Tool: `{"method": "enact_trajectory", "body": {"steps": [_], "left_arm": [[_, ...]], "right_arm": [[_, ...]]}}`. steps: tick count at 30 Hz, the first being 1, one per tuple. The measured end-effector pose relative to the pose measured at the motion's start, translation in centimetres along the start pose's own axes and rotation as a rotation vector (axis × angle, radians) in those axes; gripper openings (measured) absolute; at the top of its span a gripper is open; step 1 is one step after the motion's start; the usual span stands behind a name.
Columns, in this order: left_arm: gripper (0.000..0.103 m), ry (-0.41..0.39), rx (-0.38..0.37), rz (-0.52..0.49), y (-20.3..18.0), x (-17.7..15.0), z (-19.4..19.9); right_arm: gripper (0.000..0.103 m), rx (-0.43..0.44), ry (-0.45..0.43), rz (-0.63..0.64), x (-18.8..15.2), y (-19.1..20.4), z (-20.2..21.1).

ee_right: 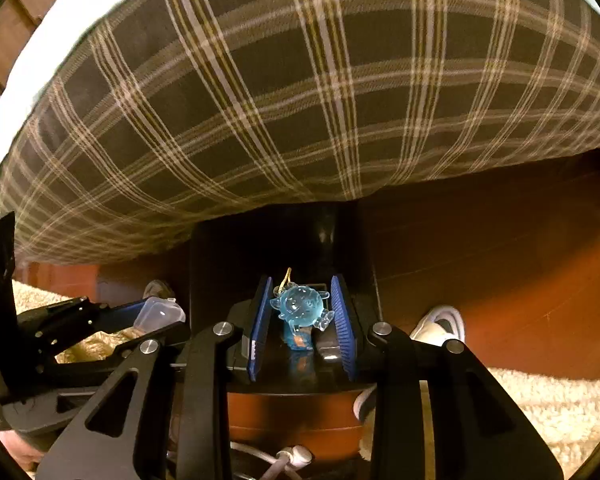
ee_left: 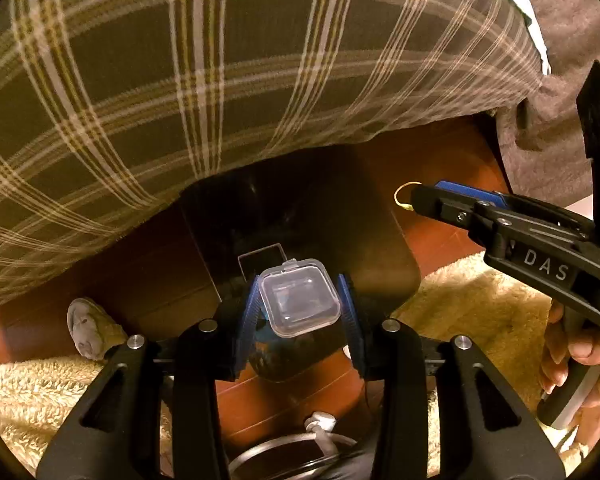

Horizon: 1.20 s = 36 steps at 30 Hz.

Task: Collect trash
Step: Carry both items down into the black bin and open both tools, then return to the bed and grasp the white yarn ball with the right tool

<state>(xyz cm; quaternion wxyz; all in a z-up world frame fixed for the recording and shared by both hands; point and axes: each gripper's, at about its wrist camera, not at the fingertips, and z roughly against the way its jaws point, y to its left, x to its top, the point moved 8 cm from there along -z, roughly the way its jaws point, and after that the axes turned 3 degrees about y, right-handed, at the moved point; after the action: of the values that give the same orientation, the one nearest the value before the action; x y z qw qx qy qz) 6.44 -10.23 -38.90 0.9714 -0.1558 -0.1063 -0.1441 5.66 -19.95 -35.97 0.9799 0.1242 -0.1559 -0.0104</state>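
A reddish wooden floor (ee_left: pixel 440 236) with a shaggy cream rug (ee_left: pixel 480 300) runs beneath a bed draped in a dark plaid blanket (ee_left: pixel 180 80). Nearest the lens, a white cable (ee_right: pixel 284 458) lies on the floor. Above a black bin (ee_left: pixel 300 208) standing against the bed, the left hand-held gripper (ee_left: pixel 300 304) is clamped on a small clear plastic case (ee_left: pixel 298 302). Beside it, also over the bin, the right hand-held gripper (ee_right: pixel 302 316) pinches a translucent blue toy charm (ee_right: pixel 302 306) with a yellow cord loop (ee_left: pixel 404 196). Left of the bin, a grey crumpled sock (ee_left: pixel 86 330) rests at the rug's edge.
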Motion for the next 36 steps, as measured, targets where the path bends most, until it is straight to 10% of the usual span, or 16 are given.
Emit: {"method": "enact_trajectory", "body": {"steps": [6, 8, 20, 36], "left_arm": [[0.046, 0.000, 0.005, 0.005, 0.3, 0.2, -0.1], [0.051, -0.010, 0.013, 0.002, 0.4, 0.3, 0.1], [0.077, -0.207, 0.119, -0.038, 0.4, 2.3, 8.6], [0.085, -0.454, 0.214, 0.027, 4.3, 9.8, 21.6]], "right_arm": [[0.033, 0.006, -0.006, -0.006, 0.3, 0.1, -0.5], [0.052, 0.000, -0.014, -0.007, 0.1, -0.2, -0.1], [0.083, -0.049, -0.204, -0.029, 3.4, -1.3, 8.0], [0.086, -0.033, -0.461, 0.059, 13.0, 3.3, 16.8]]}}
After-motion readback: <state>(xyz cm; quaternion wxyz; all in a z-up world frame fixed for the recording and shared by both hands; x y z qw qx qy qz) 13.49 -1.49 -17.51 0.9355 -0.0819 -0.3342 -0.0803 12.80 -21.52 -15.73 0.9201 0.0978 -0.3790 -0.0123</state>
